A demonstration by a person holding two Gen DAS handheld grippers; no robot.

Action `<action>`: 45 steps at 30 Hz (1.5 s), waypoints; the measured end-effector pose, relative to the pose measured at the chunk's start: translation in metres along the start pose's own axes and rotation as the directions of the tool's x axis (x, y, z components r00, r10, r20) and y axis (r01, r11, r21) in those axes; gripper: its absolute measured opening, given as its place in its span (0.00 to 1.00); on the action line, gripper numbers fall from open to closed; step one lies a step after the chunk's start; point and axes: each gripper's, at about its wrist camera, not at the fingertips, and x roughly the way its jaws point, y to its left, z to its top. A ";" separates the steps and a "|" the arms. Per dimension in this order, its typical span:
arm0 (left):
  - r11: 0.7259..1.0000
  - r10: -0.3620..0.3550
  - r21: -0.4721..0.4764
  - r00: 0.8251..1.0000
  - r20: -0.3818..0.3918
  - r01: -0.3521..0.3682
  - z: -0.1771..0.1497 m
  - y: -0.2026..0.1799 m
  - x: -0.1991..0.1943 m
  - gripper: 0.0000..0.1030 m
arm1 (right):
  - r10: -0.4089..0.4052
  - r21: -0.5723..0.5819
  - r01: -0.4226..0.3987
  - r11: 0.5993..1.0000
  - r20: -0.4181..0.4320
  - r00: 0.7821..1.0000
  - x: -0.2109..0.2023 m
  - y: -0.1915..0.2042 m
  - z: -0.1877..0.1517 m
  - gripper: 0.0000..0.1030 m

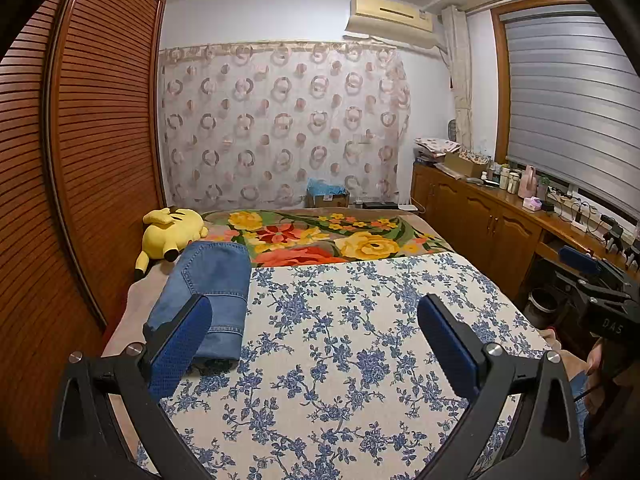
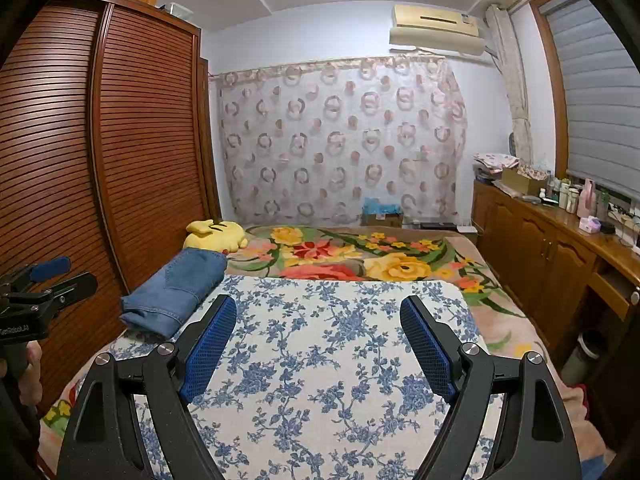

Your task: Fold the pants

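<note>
Both grippers are held released above the bed, with nothing between their blue, mesh-textured pads. Left gripper (image 1: 314, 316) is seen with its jaws spread wide over the white cloth (image 1: 360, 320) printed with blue flowers, and the right gripper (image 2: 318, 316) is spread equally wide over the same cloth. Part of a hand (image 2: 28, 376) is seen at the left border of the right wrist view, cut off by the frame. The pants (image 1: 208, 292), of blue denim with lighter stitched seams, are laid folded into a thick rectangular bundle at the left edge of the bed, partly on the cloth's left edge; their near end is partly hidden behind the left finger in the left wrist view. Farther away, a fleecy blanket (image 1: 320, 240) with big yellow and red flowers is spread. A yellow plush toy (image 1: 172, 232) is lying at the far left corner.
</note>
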 end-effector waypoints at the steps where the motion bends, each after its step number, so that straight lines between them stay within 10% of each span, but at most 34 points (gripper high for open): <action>1: 1.000 0.000 0.000 1.000 0.000 0.000 0.000 0.000 0.000 1.00 | -0.001 -0.001 0.001 1.000 -0.001 1.000 0.000 0.001 0.000 0.83; 45: 1.000 -0.001 -0.002 1.000 0.001 0.001 -0.004 -0.002 0.002 1.00 | -0.015 0.005 0.015 1.000 0.000 1.000 -0.001 0.006 -0.002 0.83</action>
